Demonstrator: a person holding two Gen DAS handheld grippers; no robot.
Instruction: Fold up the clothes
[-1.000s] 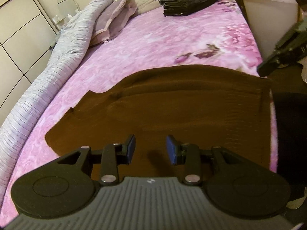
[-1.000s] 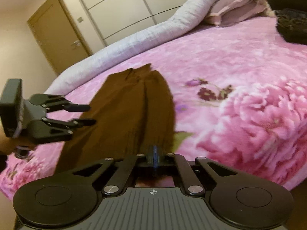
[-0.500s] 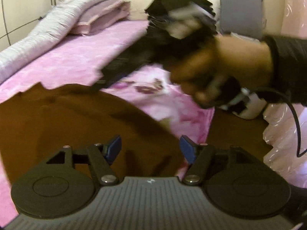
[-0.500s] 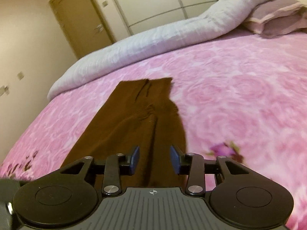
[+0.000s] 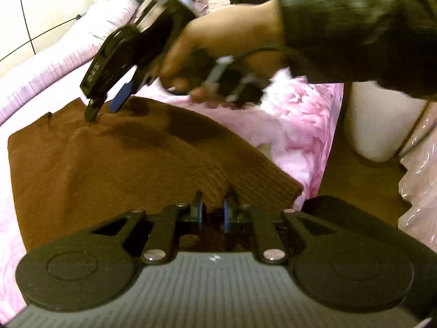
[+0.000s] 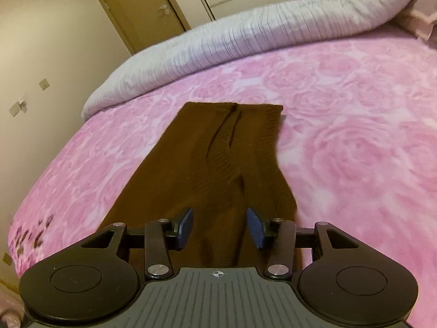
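While my left gripper point(image 5: 212, 212) pinches the ribbed hem of the brown sweater point(image 5: 114, 161) at lower centre, my right gripper point(image 6: 220, 225) is opening, empty, above it on the pink bedspread point(image 6: 341, 136); soft, limp knit, best lifted by edges.

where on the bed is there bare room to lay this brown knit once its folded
Free: the wide stretch of pink floral bedspread right of the brown garment, and the strip between it and the rolled grey duvet. Crowded: the near edge, where the left gripper pinches the hem and the right gripper is opening over the cloth.
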